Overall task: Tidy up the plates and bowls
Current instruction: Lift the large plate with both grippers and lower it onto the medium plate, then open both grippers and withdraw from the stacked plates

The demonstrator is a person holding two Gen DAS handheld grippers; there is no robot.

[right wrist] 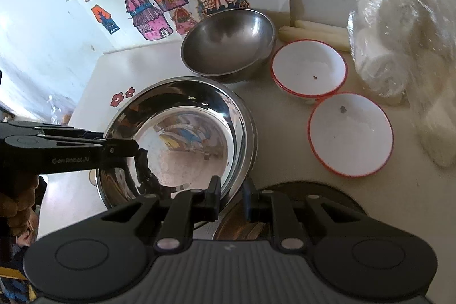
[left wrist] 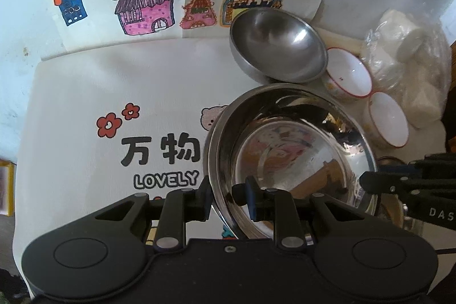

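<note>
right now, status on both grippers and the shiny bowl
Left gripper and right gripper both clamped on shiny steel bowl rim, opposite sides. Matte steel bowl close behind it.

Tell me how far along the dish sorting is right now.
Done: nothing looks stacked yet. The matte steel bowl and two red-rimmed white bowls sit separately on the white table. In hand: the left gripper and right gripper each clamp the rim of the shiny steel basin. Left: placing the basin, then grouping the bowls.
</note>
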